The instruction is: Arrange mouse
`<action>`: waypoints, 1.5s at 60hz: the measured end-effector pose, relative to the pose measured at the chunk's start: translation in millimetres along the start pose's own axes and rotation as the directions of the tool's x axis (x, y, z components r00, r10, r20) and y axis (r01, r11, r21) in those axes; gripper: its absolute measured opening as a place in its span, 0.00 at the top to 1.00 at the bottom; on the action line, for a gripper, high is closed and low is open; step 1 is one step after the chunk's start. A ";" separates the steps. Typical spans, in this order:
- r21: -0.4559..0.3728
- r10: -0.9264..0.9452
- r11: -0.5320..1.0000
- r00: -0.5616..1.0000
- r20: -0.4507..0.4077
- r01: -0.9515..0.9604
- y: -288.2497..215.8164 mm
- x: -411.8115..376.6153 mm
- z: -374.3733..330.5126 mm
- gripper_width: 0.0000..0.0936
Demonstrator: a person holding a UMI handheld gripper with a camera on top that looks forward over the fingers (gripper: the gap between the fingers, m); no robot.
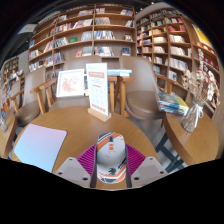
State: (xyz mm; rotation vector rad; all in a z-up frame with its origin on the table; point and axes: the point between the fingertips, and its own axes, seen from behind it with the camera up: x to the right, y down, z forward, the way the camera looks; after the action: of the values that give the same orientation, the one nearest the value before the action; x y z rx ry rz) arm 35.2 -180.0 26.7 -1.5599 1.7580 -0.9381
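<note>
A white and grey mouse [110,155] with orange stripes sits between my two fingers, which close against its sides with their magenta pads [90,160]. My gripper [111,163] holds it just above the round wooden table [75,125]. A light blue-grey mouse mat [40,146] lies on the table to the left of the fingers.
A white upright sign stand [98,92] stands on the table beyond the mouse. Wooden chairs [45,95] stand at the far side. Tall bookshelves [90,35] fill the background. Another table with books [185,110] is to the right.
</note>
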 end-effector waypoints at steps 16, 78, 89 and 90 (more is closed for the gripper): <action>0.057 -0.033 0.998 0.992 0.122 0.026 -55.0 -138.0 -32.8 0.57; 0.096 -0.075 0.994 0.978 0.196 0.057 10.5 -238.7 -178.0 0.09; 0.116 -0.091 0.991 0.983 0.161 0.073 41.3 -198.8 -250.4 0.08; 0.119 -0.092 0.990 0.983 0.157 0.074 45.0 -193.1 -256.1 0.09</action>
State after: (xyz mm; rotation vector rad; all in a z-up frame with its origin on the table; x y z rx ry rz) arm -174.2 43.6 132.2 -1.6000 1.5125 -0.9070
